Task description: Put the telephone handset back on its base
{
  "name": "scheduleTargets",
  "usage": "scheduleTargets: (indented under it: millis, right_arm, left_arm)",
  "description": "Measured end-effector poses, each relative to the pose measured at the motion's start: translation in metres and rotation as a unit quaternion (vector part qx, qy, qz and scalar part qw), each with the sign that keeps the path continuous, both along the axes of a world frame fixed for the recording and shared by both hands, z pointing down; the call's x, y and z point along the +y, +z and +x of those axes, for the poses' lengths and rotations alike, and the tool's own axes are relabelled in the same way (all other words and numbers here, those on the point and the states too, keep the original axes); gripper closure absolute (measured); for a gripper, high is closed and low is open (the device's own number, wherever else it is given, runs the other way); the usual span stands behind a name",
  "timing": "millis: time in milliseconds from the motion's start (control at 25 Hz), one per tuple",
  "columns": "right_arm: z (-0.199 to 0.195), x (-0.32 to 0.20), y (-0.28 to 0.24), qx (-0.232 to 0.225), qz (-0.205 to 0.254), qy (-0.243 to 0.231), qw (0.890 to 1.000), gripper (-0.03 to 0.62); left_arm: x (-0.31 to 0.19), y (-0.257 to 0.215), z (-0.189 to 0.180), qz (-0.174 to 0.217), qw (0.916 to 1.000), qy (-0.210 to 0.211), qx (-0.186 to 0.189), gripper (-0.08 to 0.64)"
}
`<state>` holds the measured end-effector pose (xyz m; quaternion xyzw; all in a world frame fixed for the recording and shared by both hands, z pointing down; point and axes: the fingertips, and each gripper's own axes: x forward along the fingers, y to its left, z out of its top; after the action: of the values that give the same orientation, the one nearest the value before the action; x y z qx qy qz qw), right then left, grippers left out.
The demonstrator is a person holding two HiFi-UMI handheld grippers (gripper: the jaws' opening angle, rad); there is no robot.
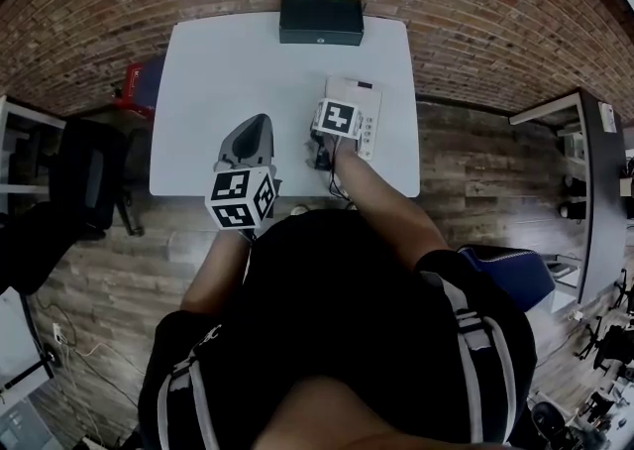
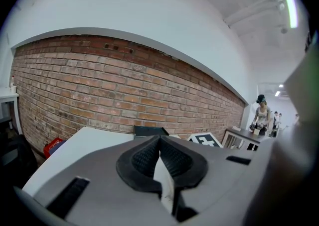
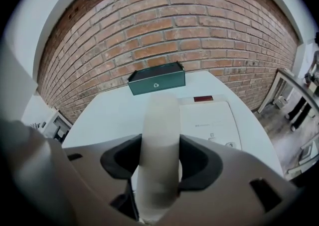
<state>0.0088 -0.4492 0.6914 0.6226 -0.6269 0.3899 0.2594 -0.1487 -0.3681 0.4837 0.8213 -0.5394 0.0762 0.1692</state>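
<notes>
The white telephone handset stands upright between the jaws of my right gripper, which is shut on it. Just beyond and to its right lies the white telephone base, flat on the white table. In the head view the right gripper hovers over the near left part of the base and hides the handset. My left gripper hangs above the table's near edge, left of the phone. Its pads meet with nothing between them, so the left gripper is shut.
A dark green-black box sits at the table's far edge against the brick wall. A red crate stands on the floor at the table's left, with a dark chair nearer. People stand far off on the right.
</notes>
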Motion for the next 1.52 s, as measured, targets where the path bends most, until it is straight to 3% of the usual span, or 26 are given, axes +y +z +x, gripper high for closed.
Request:
scheduleTargets:
  millis: [280,760,920,1280,1520]
  right_arm:
    - [-0.010,0.002,0.013,-0.010,-0.026,-0.001,1.000,0.387]
    - [-0.005,0.001,0.013,0.049,-0.033,0.009,0.998,0.385]
    - [-0.007,0.000,0.011,0.033,-0.020,0.015,0.999,0.379]
    - [-0.009,-0.004,-0.025,-0.001,0.071,0.012,0.997,0.353]
    - [-0.006,-0.008,-0.083,-0.084,0.176,0.010,0.981,0.353]
  left_arm:
    - [-0.001,0.002,-0.003,-0.003,1.0000,-0.004,-0.001,0.557]
    - [0.004,0.003,-0.002,-0.003,0.9999,-0.011,-0.006,0.558]
    - [0.005,0.001,-0.006,-0.001,0.9999,-0.012,-0.004,0.557]
    - [0.006,0.004,-0.008,-0.001,0.9999,-0.010,0.000,0.557]
    - [-0.002,0.001,0.000,0.004,1.0000,0.000,0.001,0.557]
